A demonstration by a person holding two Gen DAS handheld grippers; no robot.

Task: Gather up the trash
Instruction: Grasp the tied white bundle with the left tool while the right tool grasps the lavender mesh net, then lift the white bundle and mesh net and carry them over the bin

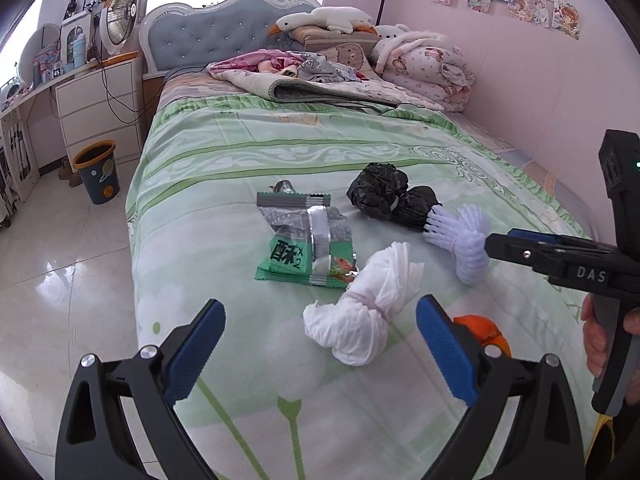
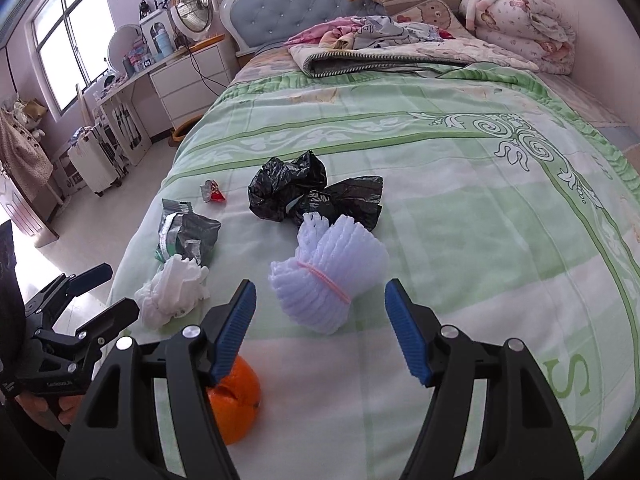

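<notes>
Trash lies on the green bedspread (image 1: 248, 152). My left gripper (image 1: 320, 346) is open, and a knotted white wad (image 1: 360, 316) lies just beyond its blue pads, untouched. Further off are a green snack wrapper (image 1: 304, 240), a black plastic bag (image 1: 384, 196) and a white foam net (image 1: 464, 240). In the right wrist view my right gripper (image 2: 320, 320) is open, with the pink-banded foam net (image 2: 328, 276) just ahead of its fingertips. An orange peel (image 2: 236, 400) sits under its left finger. The black bag (image 2: 308, 196), wrapper (image 2: 188, 236) and white wad (image 2: 172, 292) lie beyond.
A dark bin with an orange rim (image 1: 98, 172) stands on the tiled floor left of the bed, by white drawers (image 1: 100, 108). Folded quilts and plush toys (image 1: 332, 20) are piled at the headboard. A small red wrapper (image 2: 214, 192) lies near the bed's left edge.
</notes>
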